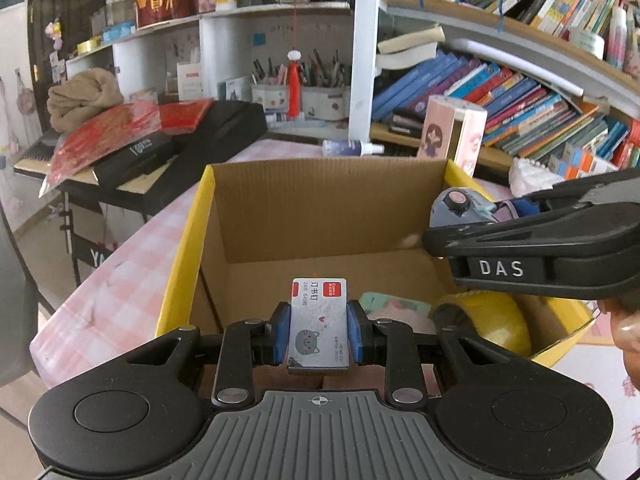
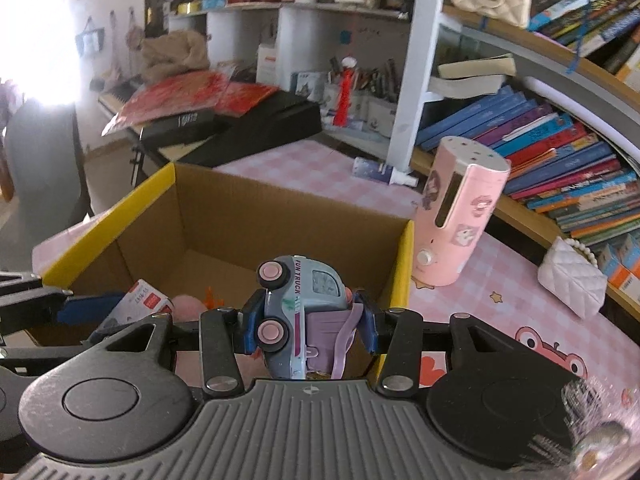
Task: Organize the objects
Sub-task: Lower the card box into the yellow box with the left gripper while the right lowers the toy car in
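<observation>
My left gripper [image 1: 319, 334] is shut on a small grey staples box [image 1: 319, 320] with a cat picture and holds it over the open cardboard box [image 1: 320, 208] with yellow rims. My right gripper [image 2: 307, 322] is shut on a pale blue toy truck [image 2: 298, 304] with pink wheels, tipped on its side, above the same cardboard box [image 2: 248, 216]. In the left wrist view the right gripper [image 1: 520, 236] reaches in from the right with the toy truck [image 1: 460, 208]. In the right wrist view the staples box [image 2: 140, 300] shows at the left.
Inside the box lie a roll of yellow tape [image 1: 486, 320] and a pale pink-green item [image 1: 396, 308]. A pink cylinder [image 2: 460, 216], a spray bottle [image 2: 380, 170] and a white quilted purse [image 2: 572, 280] sit on the pink checked table. Bookshelves stand behind.
</observation>
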`<state>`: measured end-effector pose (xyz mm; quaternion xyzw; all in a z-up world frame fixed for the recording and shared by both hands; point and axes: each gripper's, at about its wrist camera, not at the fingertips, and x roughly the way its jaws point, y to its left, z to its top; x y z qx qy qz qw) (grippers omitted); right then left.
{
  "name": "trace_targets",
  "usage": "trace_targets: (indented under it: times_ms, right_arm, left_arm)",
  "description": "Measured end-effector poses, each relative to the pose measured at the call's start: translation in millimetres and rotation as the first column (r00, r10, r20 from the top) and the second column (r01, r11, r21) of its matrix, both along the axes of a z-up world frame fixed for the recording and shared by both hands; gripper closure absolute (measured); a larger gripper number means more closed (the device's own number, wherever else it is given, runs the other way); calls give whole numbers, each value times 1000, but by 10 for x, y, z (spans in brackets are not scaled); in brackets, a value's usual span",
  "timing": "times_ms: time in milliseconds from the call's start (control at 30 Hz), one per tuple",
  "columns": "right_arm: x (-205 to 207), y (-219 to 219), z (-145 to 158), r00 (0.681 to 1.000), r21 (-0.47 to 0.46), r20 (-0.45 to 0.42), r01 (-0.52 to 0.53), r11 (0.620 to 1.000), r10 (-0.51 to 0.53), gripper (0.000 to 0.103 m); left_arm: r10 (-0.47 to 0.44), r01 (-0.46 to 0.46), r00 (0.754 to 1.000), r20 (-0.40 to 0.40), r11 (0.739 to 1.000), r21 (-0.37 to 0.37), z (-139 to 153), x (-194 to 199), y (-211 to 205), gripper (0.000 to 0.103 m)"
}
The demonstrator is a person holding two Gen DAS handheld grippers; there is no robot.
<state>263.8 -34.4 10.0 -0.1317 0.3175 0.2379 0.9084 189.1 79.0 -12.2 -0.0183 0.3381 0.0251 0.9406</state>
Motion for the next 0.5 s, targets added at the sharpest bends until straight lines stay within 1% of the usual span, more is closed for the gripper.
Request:
trace_targets:
  times_ms: [200, 300, 500]
  right_arm:
    - [103, 87, -142, 998, -56, -31, -50, 997, 48, 59]
    - [139, 124, -199, 997, -80, -47, -73, 994, 69, 59]
    - [194, 209, -232, 994, -108, -45, -106, 988, 101, 59]
  left_arm:
    - [-1, 3, 999, -46, 999, 41, -92, 63, -33, 75]
    - [8, -6, 999, -53, 999, 37, -106, 88, -24, 75]
    - [15, -15, 998, -66, 1000, 11, -136, 119, 10, 75]
